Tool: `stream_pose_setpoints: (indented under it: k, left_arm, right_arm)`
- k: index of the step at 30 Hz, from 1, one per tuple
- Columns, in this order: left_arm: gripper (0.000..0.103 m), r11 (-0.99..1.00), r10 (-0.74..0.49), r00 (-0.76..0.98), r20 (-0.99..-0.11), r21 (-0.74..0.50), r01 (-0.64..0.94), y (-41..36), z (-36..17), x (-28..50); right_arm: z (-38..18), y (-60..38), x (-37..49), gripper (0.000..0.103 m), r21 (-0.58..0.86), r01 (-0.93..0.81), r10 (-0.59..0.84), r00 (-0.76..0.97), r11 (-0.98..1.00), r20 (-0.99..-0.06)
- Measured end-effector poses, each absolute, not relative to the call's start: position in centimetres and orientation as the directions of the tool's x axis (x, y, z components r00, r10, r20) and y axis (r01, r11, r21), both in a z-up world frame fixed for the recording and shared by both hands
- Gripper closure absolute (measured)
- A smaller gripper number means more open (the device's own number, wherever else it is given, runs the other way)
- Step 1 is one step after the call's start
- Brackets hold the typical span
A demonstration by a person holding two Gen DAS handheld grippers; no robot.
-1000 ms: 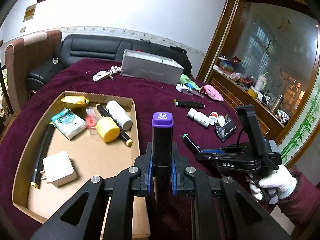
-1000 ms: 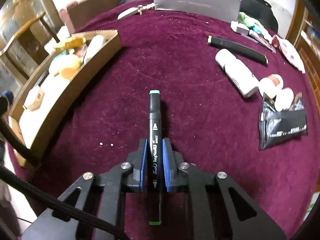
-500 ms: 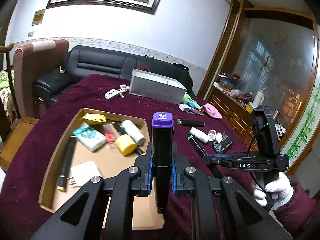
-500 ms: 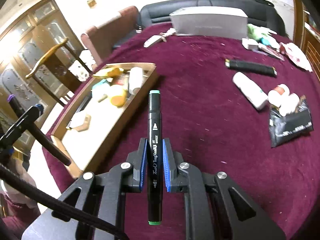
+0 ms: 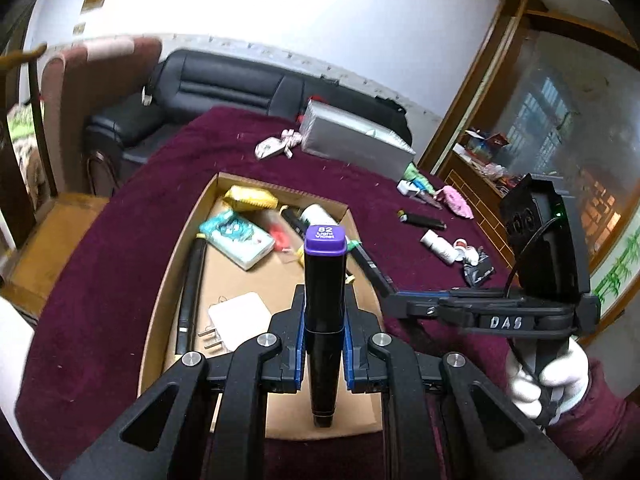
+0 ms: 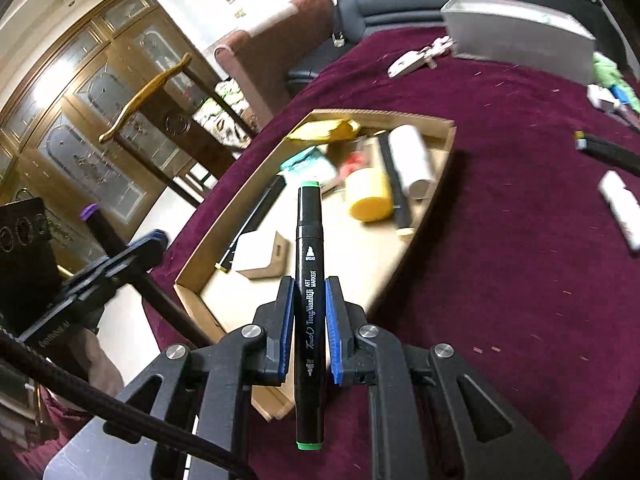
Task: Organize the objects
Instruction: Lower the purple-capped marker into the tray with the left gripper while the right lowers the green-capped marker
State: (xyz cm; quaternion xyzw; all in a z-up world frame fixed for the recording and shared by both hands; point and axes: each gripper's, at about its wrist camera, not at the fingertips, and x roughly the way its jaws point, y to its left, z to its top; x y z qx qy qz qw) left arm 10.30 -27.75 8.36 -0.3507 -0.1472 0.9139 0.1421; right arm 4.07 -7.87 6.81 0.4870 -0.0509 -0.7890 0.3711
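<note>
holding: two markers, one clamped in each gripper
purple-capped marker (image 5: 325, 312): pinched upright in the left gripper (image 5: 323, 344), long axis along the fingers
green-tipped marker (image 6: 309, 300): pinched the same way in the right gripper (image 6: 308, 328)
cardboard tray (image 6: 448, 148): ahead of and below both grippers, over its near end, long side running away
nearer hand: hard to call; both hang above the tray
hidden: marker tails, tray's near corner and yellow cap behind the jaws; right view blurred
</note>
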Motion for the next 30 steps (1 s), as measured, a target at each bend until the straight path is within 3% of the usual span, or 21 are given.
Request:
stream_pose_setpoints:
  k: [10,30]
  left_arm:
    - [0.091,-0.913,0.362,-0.644,-0.674,-0.397,-0.097,-27.5,4.4,4.6]
    - [0.091,-0.934,0.293,-0.546,-0.785,-0.358,0.013,-26.7,1.2,-0.1]
  right_arm:
    - [2.9,-11.6,0.9,0.090,0.433,0.479,-0.573,-0.194,-0.764,-0.796]
    - [1.5,-12.5,-1.3,0.090,0.375,0.449,-0.512,-0.234,-0.811,-0.826]
